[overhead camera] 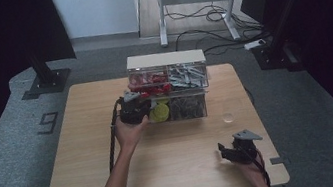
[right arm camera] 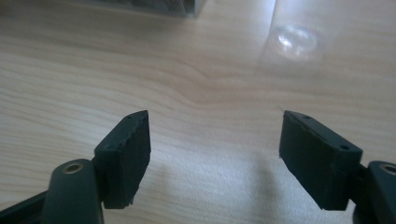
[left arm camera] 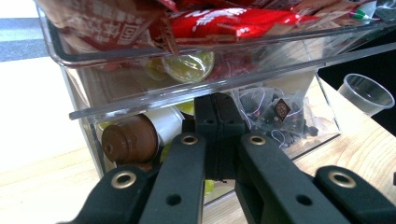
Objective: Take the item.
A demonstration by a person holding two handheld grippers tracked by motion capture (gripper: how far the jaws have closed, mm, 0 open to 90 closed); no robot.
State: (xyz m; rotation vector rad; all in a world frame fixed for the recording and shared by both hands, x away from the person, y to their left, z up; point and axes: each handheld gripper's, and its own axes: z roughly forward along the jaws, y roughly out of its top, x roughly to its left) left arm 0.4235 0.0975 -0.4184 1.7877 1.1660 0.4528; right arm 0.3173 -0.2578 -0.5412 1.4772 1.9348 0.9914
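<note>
We take the upper drawer (left arm camera: 196,70) of the clear plastic two-tier organiser box (overhead camera: 169,87) as the thing in hand: a transparent tray with a lip along its front, drawn out a little from the box and packed with red foil sachets (left arm camera: 233,21). It sits in the left half of the top tier, and the box stands at the far edge of the pale wooden table (overhead camera: 88,156), about midway along it.

The drawer runs front to back, so its sliding axis points from the far edge toward our near edge. Our left gripper (overhead camera: 132,108) is right at the box's front left, level with the drawer. In the left gripper view its black jaws are pressed together with nothing visible between the pads, tips (left arm camera: 218,109) tucked just under the drawer's lip. We judge the coming move turns on this: the tips lie below and in front of the lip, so a pull or push along that axis is open to us.

Below the lip we see a brown coffee capsule (left arm camera: 128,137) and dark mesh tea bags (left arm camera: 275,114) in the lower tier.

Our right gripper (overhead camera: 229,152) is well apart, near the right corner of the near edge, jaws spread and holding nothing. A small clear plastic cup (overhead camera: 229,116) stands between it and the box.
</note>
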